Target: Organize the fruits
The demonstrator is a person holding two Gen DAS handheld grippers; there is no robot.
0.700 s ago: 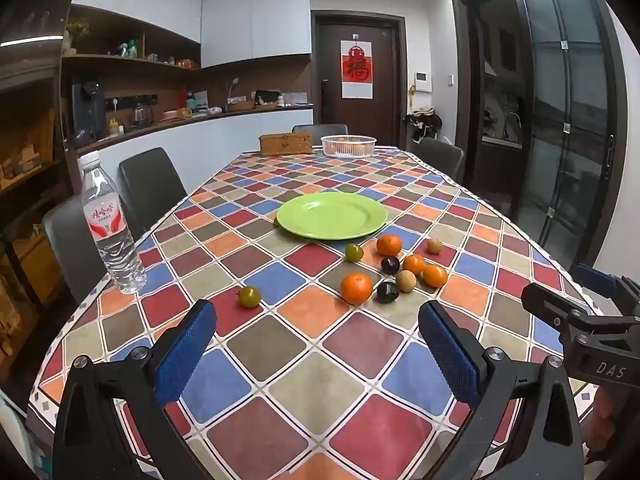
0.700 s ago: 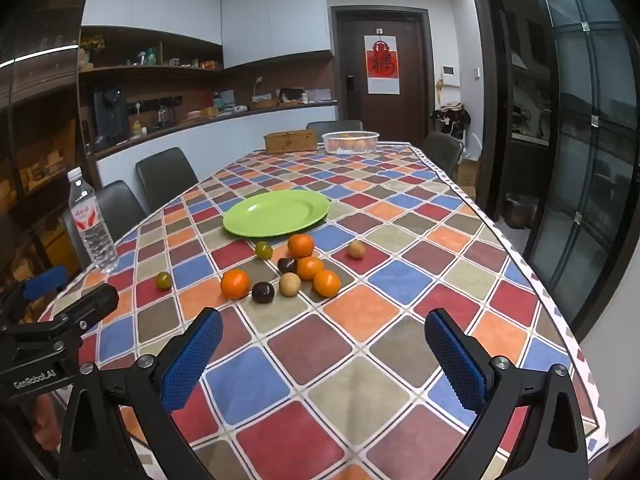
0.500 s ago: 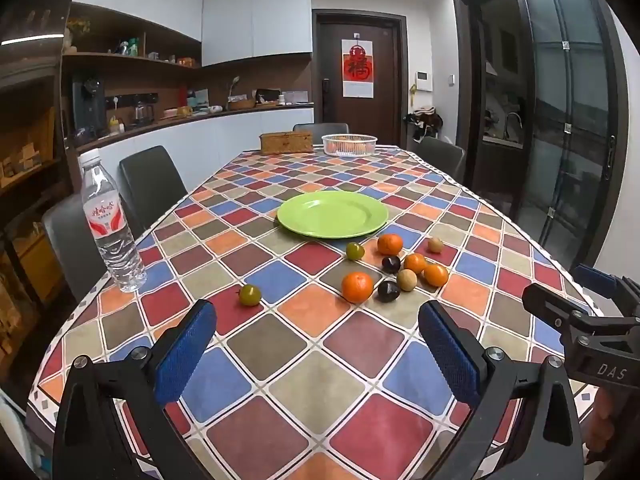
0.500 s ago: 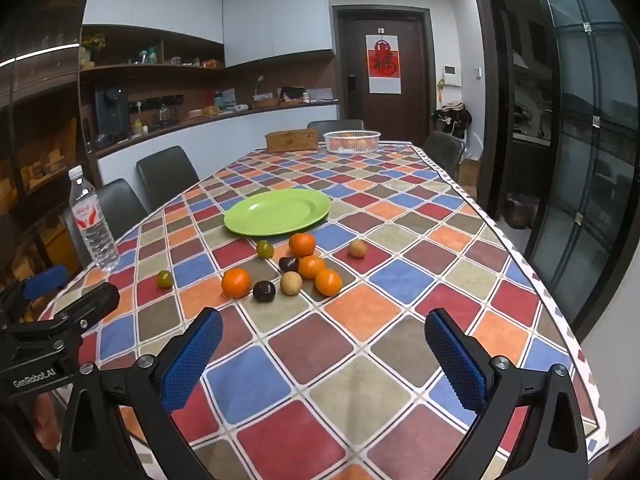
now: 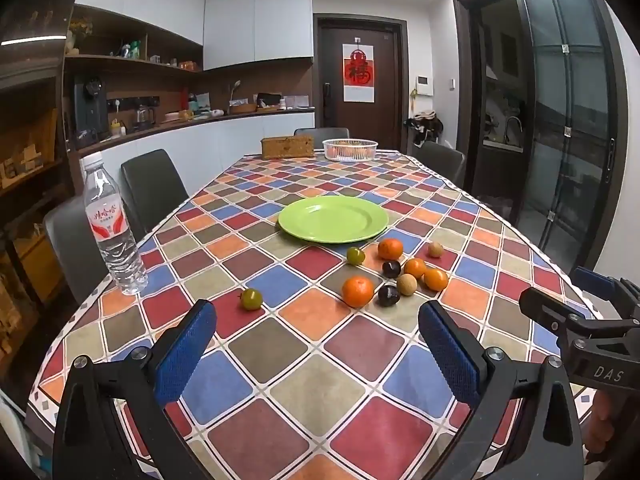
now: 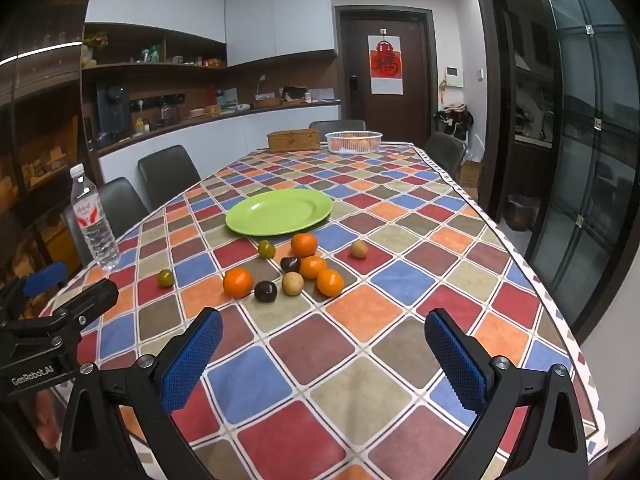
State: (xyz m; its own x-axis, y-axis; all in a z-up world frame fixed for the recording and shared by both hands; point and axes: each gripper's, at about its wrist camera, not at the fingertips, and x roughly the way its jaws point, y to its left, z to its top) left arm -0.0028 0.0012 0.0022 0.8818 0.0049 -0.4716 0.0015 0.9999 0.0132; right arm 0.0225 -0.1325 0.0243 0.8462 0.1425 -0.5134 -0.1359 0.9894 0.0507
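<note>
plate (image 5: 333, 219) mid-table (image 5: 304, 344) | fruits (image 5: 394, 272) before it | bottle (image 5: 114, 228) far left | basket (image 5: 350, 149) behind

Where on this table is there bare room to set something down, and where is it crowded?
Free: the near cloth between the open left gripper, the open right gripper and the fruit cluster; the green plate, which is bare; the stretch from it to the white basket. Crowded: the fruit cluster just before the plate.

Both tools (image 5: 316, 344) (image 6: 324, 348) wide open, empty
</note>
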